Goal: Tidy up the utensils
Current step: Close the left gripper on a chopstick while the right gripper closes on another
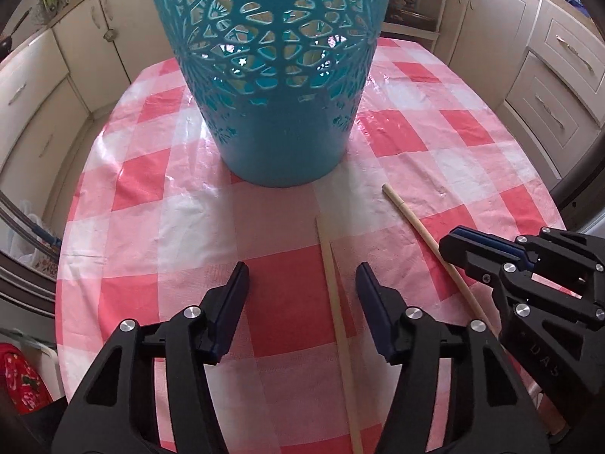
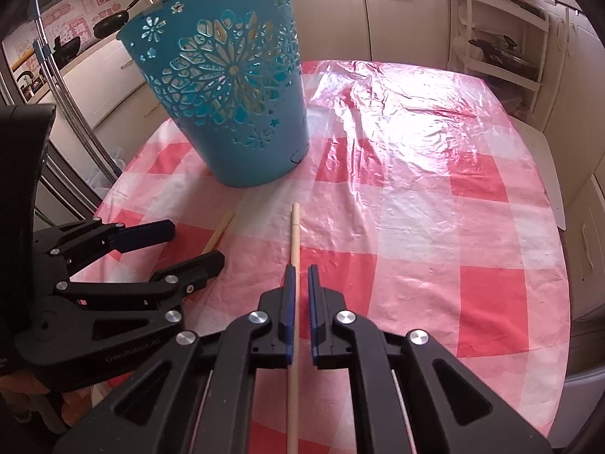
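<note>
- Here, my left gripper (image 1: 302,276) stands spread around one chopstick (image 1: 332,283); its side reads "GenRobot.ai".
- My right gripper (image 2: 301,276) pinches the other chopstick (image 2: 295,234).

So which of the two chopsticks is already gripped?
The round chopstick, pinched in the right gripper. The flat chopstick lies loose on the tablecloth between the left gripper pads, which are not touching it.

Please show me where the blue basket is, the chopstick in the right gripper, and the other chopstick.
blue basket (image 2: 242,151), right wrist view, on its lower solid wall.
chopstick in the right gripper (image 2: 295,234), right wrist view, on the shaft ahead of the fingers.
other chopstick (image 1: 332,287), left wrist view, on its shaft between the open fingers.
</note>
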